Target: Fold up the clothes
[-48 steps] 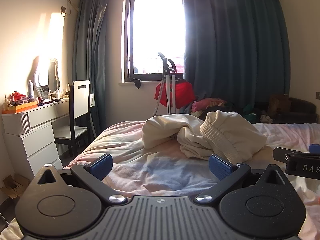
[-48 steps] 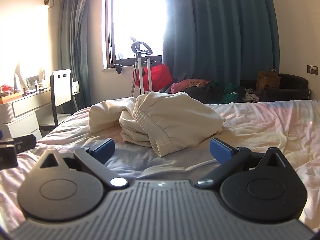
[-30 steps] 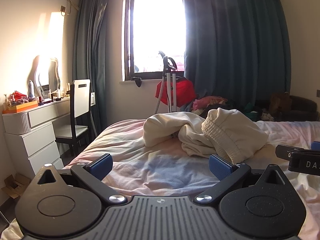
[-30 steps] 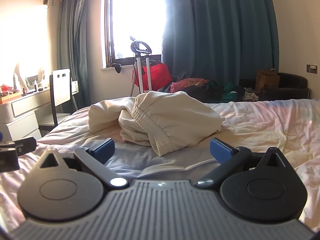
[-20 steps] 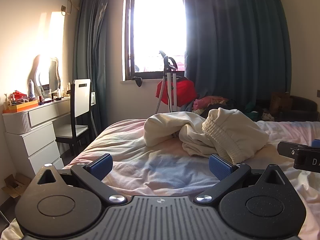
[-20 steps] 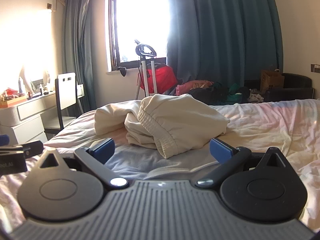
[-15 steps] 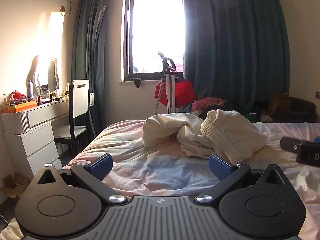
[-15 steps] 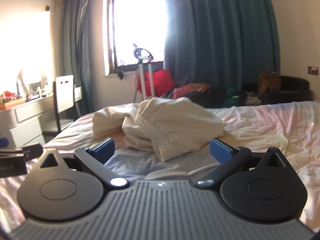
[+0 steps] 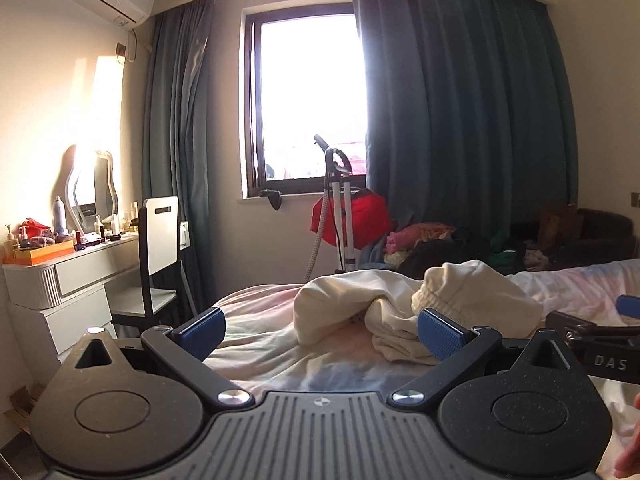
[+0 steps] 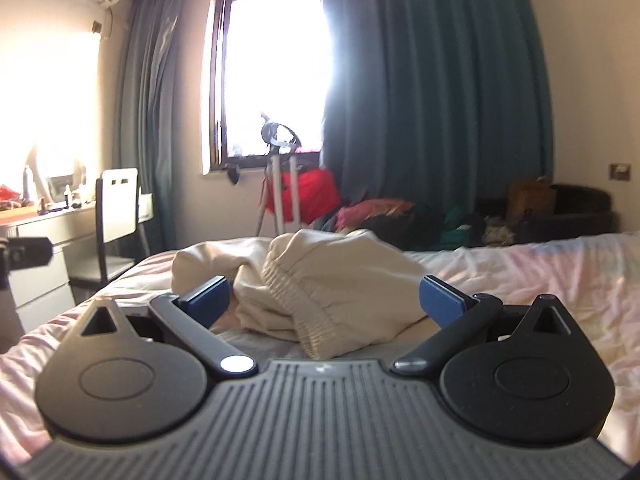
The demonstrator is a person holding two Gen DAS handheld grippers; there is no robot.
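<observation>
Here, a crumpled cream garment (image 10: 320, 280) lies in a heap on a bed (image 10: 540, 280), its ribbed elastic band (image 10: 296, 300) showing at the near edge, directly ahead of the right gripper (image 10: 326, 300) and ahead and to the right of the left gripper (image 9: 320, 330). Both grippers stand spread wide and empty, blue pads (image 9: 440, 334) well apart, neither touching the cloth. The right gripper sits nearer the heap, with the band framed between its fingers; the left gripper hangs further off, beside its partner, with bare sheet in front of it.

The step in hand appears to be the reach before any fold. To do it well, the heap would first need opening out flat: the ribbed band is the clearest landmark, so a sound approach is for the right gripper to close on a single layer of that band, not a bunched handful, while the left finds a matching edge further along. Lifting and spreading together should let the garment hang true. Grabbing several layers at once would risk carrying the tangle into the fold.
</observation>
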